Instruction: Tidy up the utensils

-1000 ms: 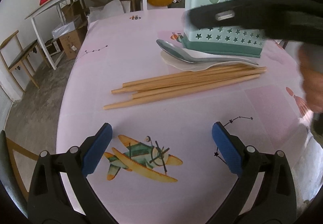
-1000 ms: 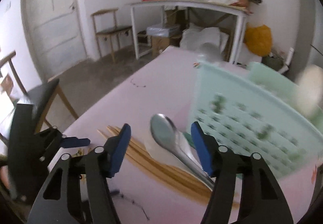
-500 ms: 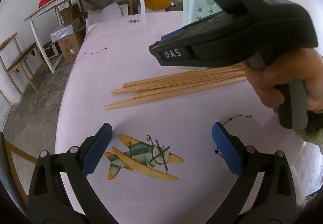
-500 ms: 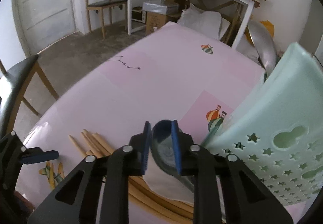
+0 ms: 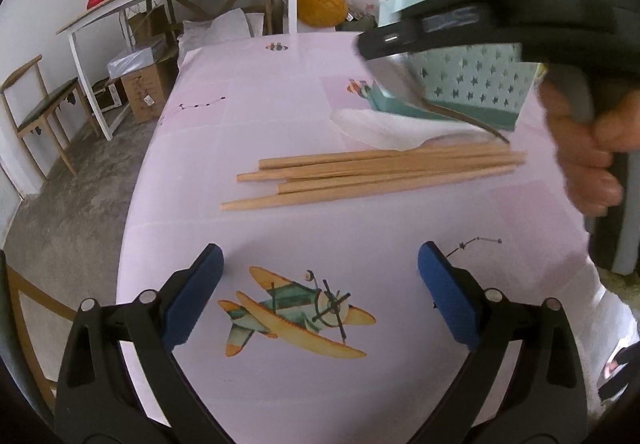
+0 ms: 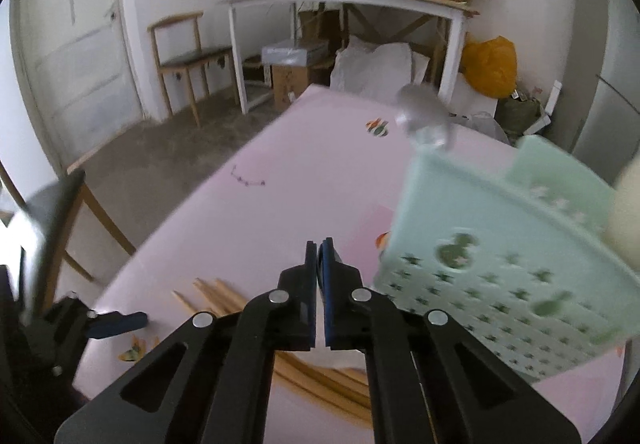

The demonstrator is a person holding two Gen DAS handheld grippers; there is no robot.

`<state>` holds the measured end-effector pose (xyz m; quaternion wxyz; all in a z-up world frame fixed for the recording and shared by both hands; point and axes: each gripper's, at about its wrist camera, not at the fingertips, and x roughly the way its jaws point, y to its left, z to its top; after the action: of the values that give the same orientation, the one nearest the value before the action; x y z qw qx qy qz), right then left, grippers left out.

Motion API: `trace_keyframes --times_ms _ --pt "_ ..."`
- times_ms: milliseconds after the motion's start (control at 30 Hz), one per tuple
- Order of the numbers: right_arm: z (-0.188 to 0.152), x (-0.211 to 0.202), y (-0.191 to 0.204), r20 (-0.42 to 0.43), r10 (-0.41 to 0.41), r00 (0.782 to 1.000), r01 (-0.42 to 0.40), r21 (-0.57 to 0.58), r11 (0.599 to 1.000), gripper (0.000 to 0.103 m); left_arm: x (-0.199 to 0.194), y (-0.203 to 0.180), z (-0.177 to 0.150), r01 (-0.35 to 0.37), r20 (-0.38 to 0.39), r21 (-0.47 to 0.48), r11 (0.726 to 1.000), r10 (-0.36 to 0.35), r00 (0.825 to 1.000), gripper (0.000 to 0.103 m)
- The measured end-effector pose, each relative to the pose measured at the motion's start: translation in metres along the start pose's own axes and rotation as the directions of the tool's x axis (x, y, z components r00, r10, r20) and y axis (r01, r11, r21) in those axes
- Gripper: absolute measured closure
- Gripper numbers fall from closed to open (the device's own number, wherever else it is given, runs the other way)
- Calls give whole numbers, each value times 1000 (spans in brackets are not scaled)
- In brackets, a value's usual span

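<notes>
Several wooden chopsticks (image 5: 372, 175) lie in a bundle on the pink tablecloth (image 5: 248, 91). A mint green utensil holder (image 5: 472, 83) with star cut-outs stands behind them; it also shows in the right wrist view (image 6: 500, 244). My right gripper (image 6: 318, 244) is shut on a metal spoon (image 5: 394, 77) by its bowl and holds it lifted, the handle tip still near the chopsticks. A white spoon (image 5: 392, 121) lies under it. Another metal spoon (image 6: 424, 119) stands in the holder. My left gripper (image 5: 320, 284) is open and empty above the airplane print.
A white side table (image 6: 344, 3) with clutter, a wooden chair (image 6: 180, 51), cardboard boxes (image 6: 292, 71) and an orange bag (image 6: 488, 63) stand beyond the table's far edge. The table's left edge drops to the floor (image 5: 72, 195).
My right gripper closed on the metal spoon's bowl and lifted it off the white spoon, tilting it up beside the holder. The left gripper stayed still.
</notes>
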<state>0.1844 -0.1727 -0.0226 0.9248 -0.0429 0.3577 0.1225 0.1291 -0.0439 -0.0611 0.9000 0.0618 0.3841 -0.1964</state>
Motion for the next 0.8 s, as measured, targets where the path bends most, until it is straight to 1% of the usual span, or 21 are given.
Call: trace_keyframes --times_ms 67,167,267,300,333,367,400,433,467,500,533,567,600,633,667,700,800 --pt "0 -17 -7 33 3 999 -4 28 1000 100 -3 4 2 2 20 -23 1000 -2 1000 19" --pt "-1 -46 -20 87 12 996 -19 79 997 101 -16 12 10 12 97 -60 998 -6 995 25" --pt "-4 -71 -36 139 14 990 -33 138 990 101 -26 17 24 61 173 -81 995 -46 984 32" --pt "-6 -79 -41 153 16 988 -40 159 986 101 -27 17 27 79 186 -84 993 -63 981 34" --pt "-8 -87 -48 171 13 985 -45 184 982 101 -26 19 34 120 193 -89 989 -101 976 36" --pt "-10 -92 -53 182 11 983 -47 198 979 101 -22 21 41 156 190 -99 983 -135 972 41" --pt "-12 -98 -58 195 9 981 -52 215 975 101 -17 23 47 184 181 -117 976 -161 970 45" --pt "-14 -104 -64 208 7 978 -57 235 970 101 -9 27 55 221 167 -145 964 -196 966 48" --pt "-16 -109 -70 220 7 976 -65 255 965 101 -1 31 62 260 156 -173 950 -234 960 53" --pt "-17 -112 -73 227 8 974 -70 265 962 101 6 34 66 281 147 -194 940 -256 955 57" --pt "-19 -116 -79 240 7 971 -77 281 957 101 17 37 73 307 125 -227 924 -285 950 58" --pt "-20 -119 -84 249 6 968 -81 293 953 101 29 39 80 314 92 -253 915 -300 949 61" --pt "-21 -122 -87 257 5 966 -86 303 949 101 39 40 83 306 61 -269 913 -301 952 68" --pt "-23 -125 -93 267 4 964 -92 318 944 101 53 42 89 289 13 -292 912 -299 954 72" --pt "-24 -126 -96 272 4 962 -95 324 941 101 62 43 92 290 -10 -303 908 -308 951 75" --pt "-25 -127 -99 277 4 961 -99 331 938 101 70 44 95 294 -28 -312 903 -319 947 75" --pt "-29 -130 -107 290 3 957 -108 346 932 101 88 40 101 285 -113 -321 903 -335 936 79"
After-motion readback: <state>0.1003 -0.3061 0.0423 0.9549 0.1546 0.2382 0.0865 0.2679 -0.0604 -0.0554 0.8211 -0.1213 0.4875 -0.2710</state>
